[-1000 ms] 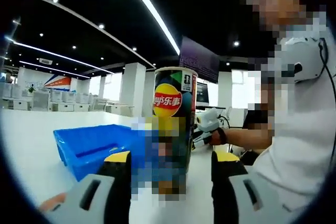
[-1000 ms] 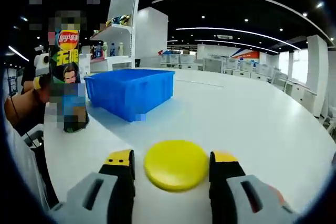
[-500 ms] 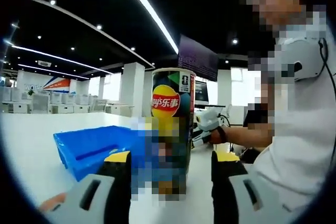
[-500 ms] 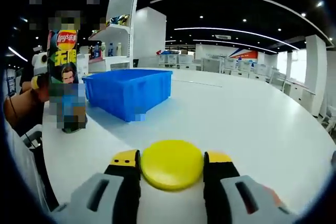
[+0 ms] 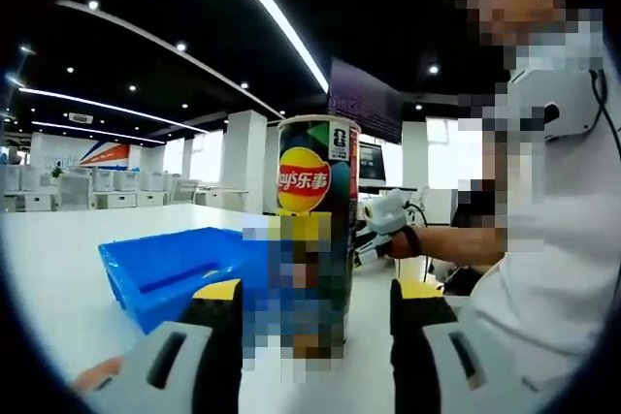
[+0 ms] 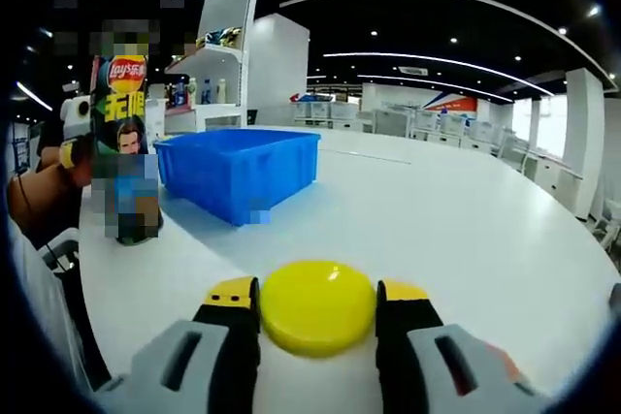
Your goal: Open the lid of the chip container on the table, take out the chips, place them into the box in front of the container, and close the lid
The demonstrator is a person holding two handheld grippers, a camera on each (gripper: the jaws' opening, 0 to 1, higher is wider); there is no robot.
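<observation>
The tall chip can (image 5: 316,210) stands upright on the white table (image 6: 466,230) with no lid on its top rim. My left gripper (image 5: 317,288) is open, and the can stands just beyond its two spread jaws. The yellow round lid (image 6: 317,305) lies low over the table, and my right gripper (image 6: 317,290) is shut on its edges. The blue box (image 6: 240,172) sits beside the can (image 6: 124,143). In the left gripper view the box (image 5: 165,273) is left of the can, and the right gripper (image 5: 380,228) shows behind it in a hand.
A person in a white shirt (image 5: 553,269) stands close on the right of the left gripper view. In the right gripper view the left gripper (image 6: 68,138) shows left of the can. White shelves (image 6: 218,65) and desks stand beyond the table's far edge.
The right gripper's jaws closed in from either side until they met the yellow lid's edges. The left gripper stays spread before the can, with only a slight camera shift.
</observation>
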